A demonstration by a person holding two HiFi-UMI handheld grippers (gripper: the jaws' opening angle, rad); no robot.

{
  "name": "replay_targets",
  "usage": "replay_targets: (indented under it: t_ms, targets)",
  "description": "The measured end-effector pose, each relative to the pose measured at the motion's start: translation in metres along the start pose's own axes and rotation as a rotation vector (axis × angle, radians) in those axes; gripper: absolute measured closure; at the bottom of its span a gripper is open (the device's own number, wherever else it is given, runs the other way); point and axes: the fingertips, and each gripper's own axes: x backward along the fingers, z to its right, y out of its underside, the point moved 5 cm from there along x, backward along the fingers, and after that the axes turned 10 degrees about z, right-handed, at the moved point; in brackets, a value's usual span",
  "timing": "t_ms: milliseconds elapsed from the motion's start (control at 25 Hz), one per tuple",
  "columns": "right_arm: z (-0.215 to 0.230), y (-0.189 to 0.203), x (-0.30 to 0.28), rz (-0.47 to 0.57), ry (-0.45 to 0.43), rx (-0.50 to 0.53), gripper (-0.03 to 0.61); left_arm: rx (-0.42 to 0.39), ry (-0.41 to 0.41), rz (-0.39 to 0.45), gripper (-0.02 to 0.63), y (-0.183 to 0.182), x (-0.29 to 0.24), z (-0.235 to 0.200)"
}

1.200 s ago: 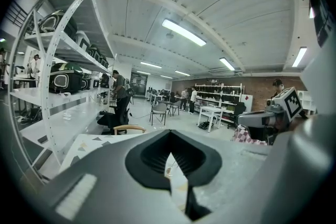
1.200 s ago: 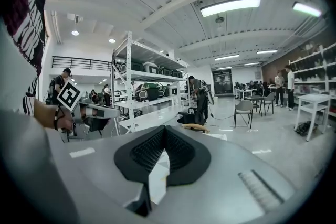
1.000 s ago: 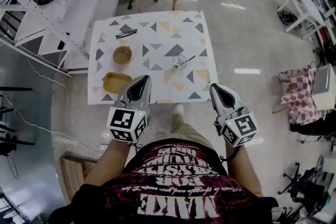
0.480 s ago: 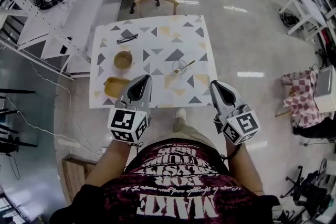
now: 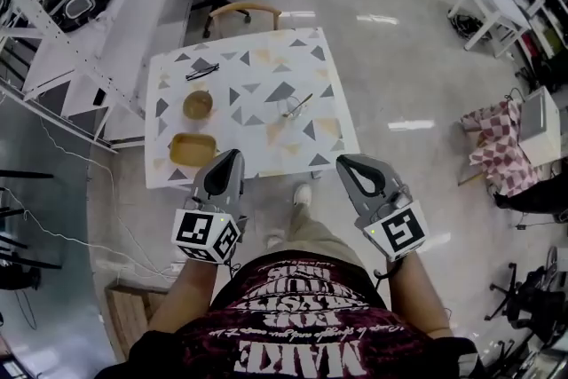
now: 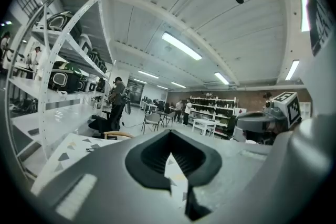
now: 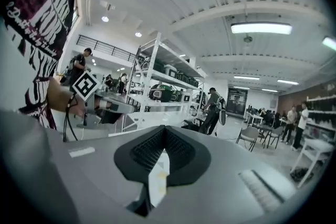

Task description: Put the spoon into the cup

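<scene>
Below the near edge of the desk [image 5: 342,146], close to the person's body, both tools are empty. The left tool [image 5: 227,166] and the right tool [image 5: 350,168] each have their jaws pressed together on nothing, and both look out across the room rather than down at the desk. Well away from them, on the desk's right half, stands the clear cup [image 5: 288,110]. The spoon [image 5: 303,101] appears to lean in it already, its handle slanting out over the rim, though it is small in the head view. By that reading the placing is done. At most a check that the spoon sits steady is left, and that calls for no grasp.
</scene>
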Motion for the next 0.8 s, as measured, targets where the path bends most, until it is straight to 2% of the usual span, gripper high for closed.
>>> replay_targets:
  t_ms: [120,240,360,480,600,720,800]
  targets:
    - [-0.021,-0.001,0.013,-0.055,-0.066,0.036,0.549,0.005,0.074,0.033,0.612,-0.005,0.007,0.024]
    - [-0.036,-0.010,0.021,-0.008,-0.105,0.012,0.549,-0.027,0.165,0.033,0.612,-0.011,0.010,0.050]
    - [-0.043,-0.024,0.026,0.041,-0.102,-0.018,0.549,-0.052,0.249,0.027,0.612,-0.018,0.008,0.077]
    - [-0.041,-0.032,0.030,0.047,-0.093,-0.098,0.548,-0.088,0.313,0.033,0.612,-0.025,0.004,0.102]
    - [-0.033,-0.031,0.036,0.046,-0.095,-0.164,0.524,-0.125,0.322,0.026,0.612,-0.024,0.000,0.117]
    - [-0.021,-0.023,0.046,0.030,-0.094,-0.207,0.438,-0.226,0.290,0.029,0.612,-0.021,-0.007,0.126]
    - [-0.012,-0.020,0.054,0.023,-0.090,-0.219,0.395,-0.227,0.257,0.017,0.612,-0.017,-0.011,0.128]
